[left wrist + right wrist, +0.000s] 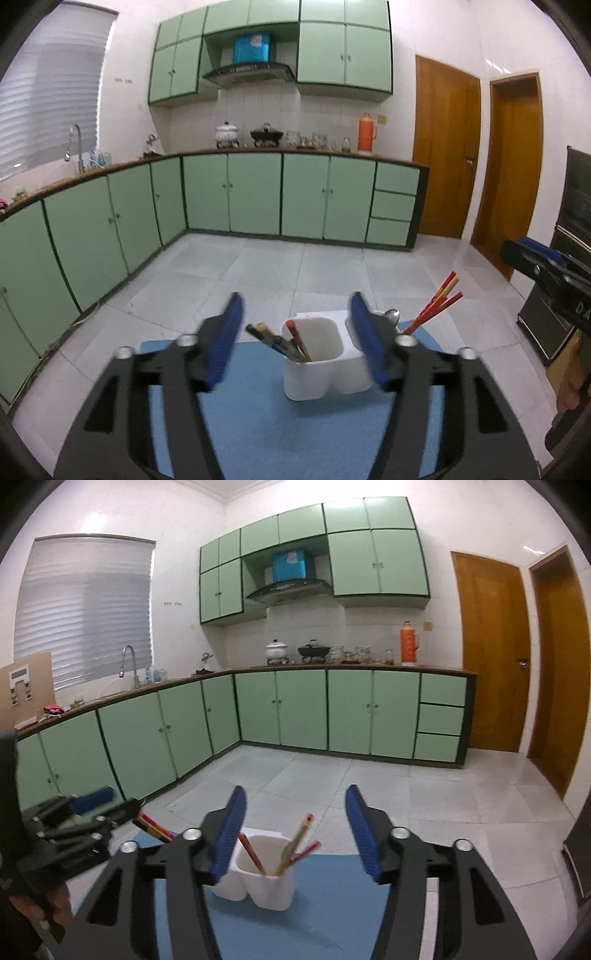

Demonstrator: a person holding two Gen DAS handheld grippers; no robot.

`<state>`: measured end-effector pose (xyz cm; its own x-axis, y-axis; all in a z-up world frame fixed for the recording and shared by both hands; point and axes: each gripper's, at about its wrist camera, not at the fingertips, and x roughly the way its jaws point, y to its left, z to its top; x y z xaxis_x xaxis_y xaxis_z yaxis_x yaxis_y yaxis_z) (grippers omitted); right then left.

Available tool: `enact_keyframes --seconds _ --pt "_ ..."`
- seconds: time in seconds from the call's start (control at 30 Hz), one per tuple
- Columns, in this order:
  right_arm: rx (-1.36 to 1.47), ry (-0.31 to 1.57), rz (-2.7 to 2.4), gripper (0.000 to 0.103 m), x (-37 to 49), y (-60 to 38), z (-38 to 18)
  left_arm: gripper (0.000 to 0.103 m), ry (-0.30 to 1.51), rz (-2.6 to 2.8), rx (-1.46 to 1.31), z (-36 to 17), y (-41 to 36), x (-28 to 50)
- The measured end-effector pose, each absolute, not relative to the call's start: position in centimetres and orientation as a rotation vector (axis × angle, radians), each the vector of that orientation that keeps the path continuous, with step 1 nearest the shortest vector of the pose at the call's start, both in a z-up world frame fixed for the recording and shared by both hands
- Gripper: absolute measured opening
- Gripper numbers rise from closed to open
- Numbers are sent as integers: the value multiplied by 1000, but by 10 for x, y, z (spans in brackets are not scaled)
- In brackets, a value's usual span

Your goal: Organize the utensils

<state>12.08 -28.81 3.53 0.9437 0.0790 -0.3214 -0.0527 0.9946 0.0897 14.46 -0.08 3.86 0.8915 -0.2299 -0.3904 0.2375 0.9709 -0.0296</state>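
A white utensil holder [314, 369] with several compartments stands on a blue mat [295, 435]. Its near compartment holds dark and red chopsticks [284, 341]; more red chopsticks [437, 306] and a spoon [392, 314] stick out at the right. My left gripper [295, 339] is open and empty just in front of the holder. In the right wrist view the holder [264, 875] holds red and tan chopsticks [295, 843]. My right gripper [293, 834] is open and empty above it. The left gripper also shows in the right wrist view [88, 812], and the right gripper in the left wrist view [532, 258].
The mat [314, 915] lies on a table above a grey tiled floor [295, 266]. Green cabinets [255, 192] with a counter run along the left and far walls. Two wooden doors [447, 147] stand at the right, and a dark appliance [572, 258] at the far right.
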Motion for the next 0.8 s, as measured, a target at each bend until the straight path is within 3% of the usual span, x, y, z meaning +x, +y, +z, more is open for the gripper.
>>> enact_keyframes --seconds 0.03,0.13,0.3,0.53,0.8 --pt "81 329 58 71 113 -290 34 76 392 -235 22 40 -1 140" --pt "70 328 38 81 93 -292 30 85 364 -216 36 42 1 121" --pt "83 346 29 95 68 -291 21 89 360 -199 25 40 9 93" --pt "117 398 65 97 42 -288 13 96 367 -176 42 35 15 65" --pt "123 402 108 97 21 -275 16 96 375 -185 7 35 23 38"
